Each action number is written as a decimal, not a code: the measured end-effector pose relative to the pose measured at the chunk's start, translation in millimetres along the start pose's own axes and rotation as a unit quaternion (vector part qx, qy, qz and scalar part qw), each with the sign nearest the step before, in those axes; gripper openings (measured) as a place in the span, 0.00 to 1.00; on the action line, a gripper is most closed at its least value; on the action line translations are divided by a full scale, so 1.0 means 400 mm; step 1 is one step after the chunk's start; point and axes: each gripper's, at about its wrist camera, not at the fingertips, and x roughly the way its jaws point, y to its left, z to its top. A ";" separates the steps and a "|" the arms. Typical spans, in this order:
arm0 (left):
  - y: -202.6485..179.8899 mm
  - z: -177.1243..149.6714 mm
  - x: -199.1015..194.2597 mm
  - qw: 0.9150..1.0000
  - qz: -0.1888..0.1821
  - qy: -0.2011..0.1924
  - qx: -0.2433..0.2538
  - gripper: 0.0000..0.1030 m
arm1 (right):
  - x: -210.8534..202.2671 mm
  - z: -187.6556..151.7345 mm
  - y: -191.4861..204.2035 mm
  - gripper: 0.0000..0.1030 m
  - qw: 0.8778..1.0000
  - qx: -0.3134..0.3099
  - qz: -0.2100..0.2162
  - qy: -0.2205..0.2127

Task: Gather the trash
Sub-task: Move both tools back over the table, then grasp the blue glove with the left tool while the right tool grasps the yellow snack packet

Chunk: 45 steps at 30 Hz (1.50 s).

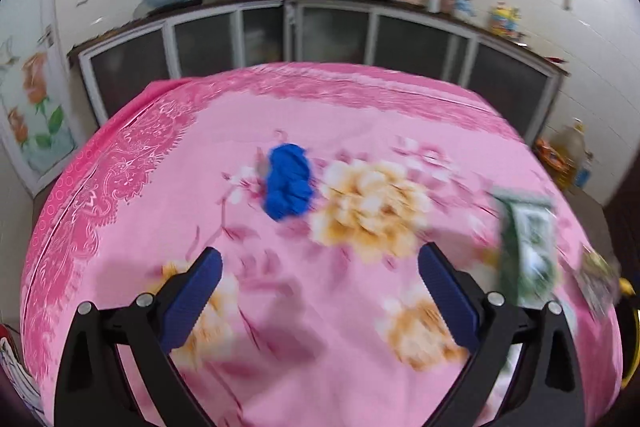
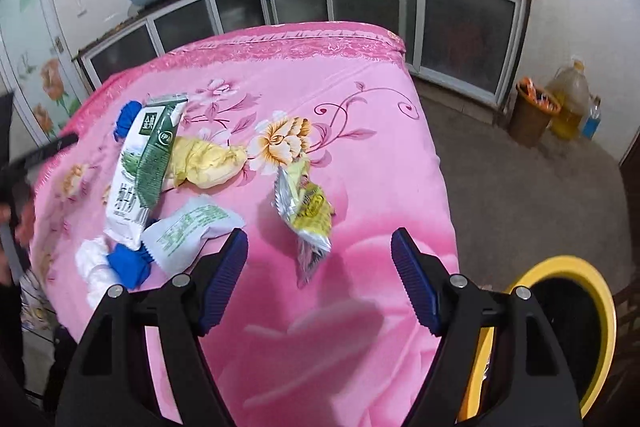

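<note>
Your right gripper (image 2: pixel 319 259) and left gripper (image 1: pixel 320 279) both hang released, empty. The crinkled yellow-and-silver foil snack wrapper (image 2: pixel 306 207) lies just ahead on the pink floral tablecloth (image 2: pixel 360 107); closing carelessly could snag cloth instead, dragging neighbouring litter away from the yellow-rimmed black bin (image 2: pixel 600 307).

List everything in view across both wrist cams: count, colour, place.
cloth: 1, pink floral, covers the table
milk pouch: 1, green and white, table left
yellow wrapper: 1, crumpled, beside the milk pouch
white wrapper: 1, green print, near left edge
snack packet: 1, yellow and silver, ahead of right gripper
blue wads: 2, one near edge, one farther back
white wad: 1, beside the near blue wad
bin: 1, yellow rim, floor beside table
brown basket: 1, floor by cabinets
oil jug: 1, amber, beside the brown basket
left gripper: open, empty
right gripper: open, empty
</note>
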 end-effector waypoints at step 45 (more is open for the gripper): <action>0.049 0.002 -0.004 1.000 0.000 0.000 -0.005 0.13 | 0.025 0.013 -0.001 0.12 0.994 0.075 0.053 0.059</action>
